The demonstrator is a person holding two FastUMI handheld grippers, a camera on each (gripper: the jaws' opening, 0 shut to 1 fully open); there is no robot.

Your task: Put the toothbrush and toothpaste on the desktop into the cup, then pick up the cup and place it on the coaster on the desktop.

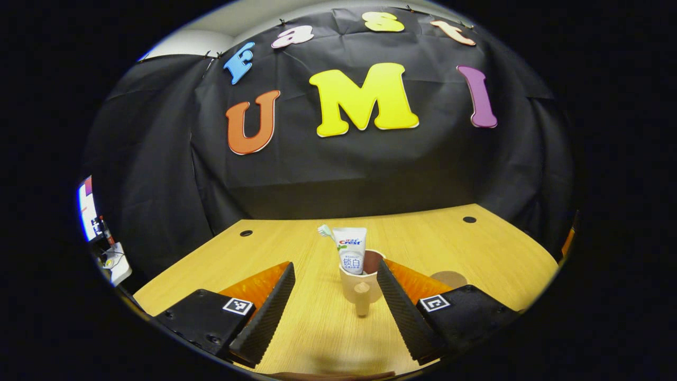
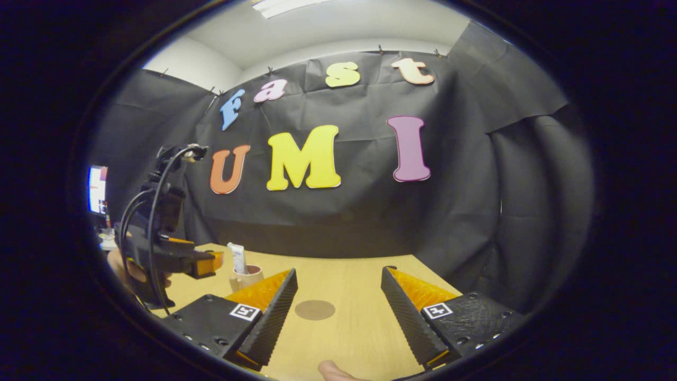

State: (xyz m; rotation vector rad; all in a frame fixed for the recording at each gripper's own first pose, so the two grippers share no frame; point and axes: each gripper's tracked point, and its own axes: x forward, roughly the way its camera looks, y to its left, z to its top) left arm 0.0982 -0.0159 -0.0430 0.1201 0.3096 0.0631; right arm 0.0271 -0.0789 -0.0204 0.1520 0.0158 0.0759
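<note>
A beige cup (image 1: 361, 288) stands on the wooden desktop (image 1: 317, 333), its handle turned toward the left gripper view's camera. A white toothpaste tube (image 1: 350, 248) stands upright in it, and a toothbrush head (image 1: 325, 230) sticks out behind the tube. My left gripper (image 1: 335, 265) is open, and the cup sits in the gap close to its right finger, not gripped. A round brown coaster (image 1: 448, 278) lies flat to the cup's right. In the right gripper view, my right gripper (image 2: 339, 272) is open over the coaster (image 2: 314, 309), holding nothing. The cup (image 2: 246, 276) stands to its left.
A hand (image 2: 124, 270) holds the left gripper (image 2: 209, 263) with its cables at the left of the right gripper view. The desktop has two round cable holes (image 1: 246, 233) near its back edge. A lit screen (image 1: 87, 209) stands beyond the table's left side. A fingertip (image 2: 333, 370) shows at the bottom.
</note>
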